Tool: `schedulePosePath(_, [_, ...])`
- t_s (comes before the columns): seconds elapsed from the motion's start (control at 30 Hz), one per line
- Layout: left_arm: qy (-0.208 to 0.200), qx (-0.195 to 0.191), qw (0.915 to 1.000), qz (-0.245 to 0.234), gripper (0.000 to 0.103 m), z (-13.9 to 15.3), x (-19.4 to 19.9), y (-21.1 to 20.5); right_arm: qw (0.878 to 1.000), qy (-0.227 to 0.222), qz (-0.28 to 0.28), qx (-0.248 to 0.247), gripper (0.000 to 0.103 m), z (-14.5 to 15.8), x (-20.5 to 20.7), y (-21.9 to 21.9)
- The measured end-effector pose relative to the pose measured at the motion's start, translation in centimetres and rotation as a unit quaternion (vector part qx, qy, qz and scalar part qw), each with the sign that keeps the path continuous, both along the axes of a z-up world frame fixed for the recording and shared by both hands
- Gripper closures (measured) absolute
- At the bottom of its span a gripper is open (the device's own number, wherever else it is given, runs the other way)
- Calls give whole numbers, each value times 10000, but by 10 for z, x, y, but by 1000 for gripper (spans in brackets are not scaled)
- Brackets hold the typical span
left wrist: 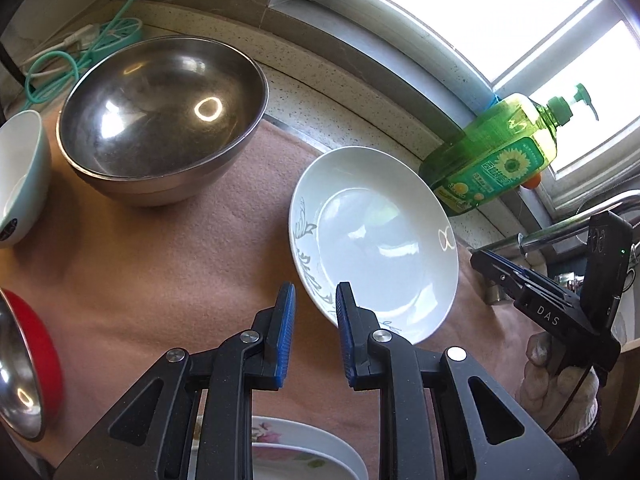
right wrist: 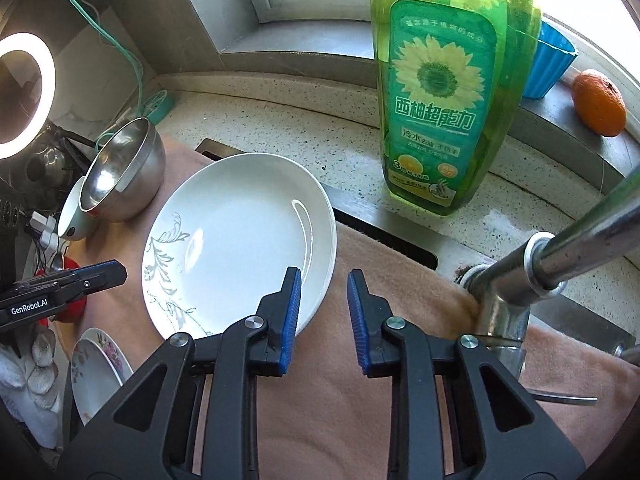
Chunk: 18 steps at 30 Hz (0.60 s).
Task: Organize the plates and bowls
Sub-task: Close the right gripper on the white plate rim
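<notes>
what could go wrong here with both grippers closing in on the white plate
1. The white plate sits tilted, one edge raised over the cloth. A push from the right gripper, whose jaws hold nothing, could slide it instead of gripping it.
2. The soap bottle stands close behind the plate; a lift that way might topple it.
3. The left gripper is also at the plate's rim, so the two could collide.

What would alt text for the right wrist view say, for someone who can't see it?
A handheld gripper with blue-padded fingers hovers empty at the near rim of a white leaf-patterned plate on a pinkish cloth. Behind stand a green dish soap bottle and steel bowls; a faucet rises at right.
</notes>
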<state>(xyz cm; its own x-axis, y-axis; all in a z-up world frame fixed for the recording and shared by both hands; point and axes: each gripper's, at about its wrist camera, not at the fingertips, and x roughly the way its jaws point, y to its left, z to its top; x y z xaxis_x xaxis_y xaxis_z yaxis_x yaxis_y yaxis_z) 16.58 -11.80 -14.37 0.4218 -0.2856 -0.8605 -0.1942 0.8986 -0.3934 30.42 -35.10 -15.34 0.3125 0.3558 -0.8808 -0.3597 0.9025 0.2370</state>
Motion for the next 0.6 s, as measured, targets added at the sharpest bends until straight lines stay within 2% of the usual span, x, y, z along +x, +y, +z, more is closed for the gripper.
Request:
schedulePosePath(0.33, [132,103,9998,64,84,-9,20,7,9998,181,32,-49,79,-17,27,11])
schedulePosePath(0.53, [239,-30,9997,80,84,-21,25,11,9994,320,7,-104,79,-28,36,13])
schedulePosePath(0.6, [260,-36,9996,41,84,-22,26,9,9993,372,-8,-59,86,-32,38,14])
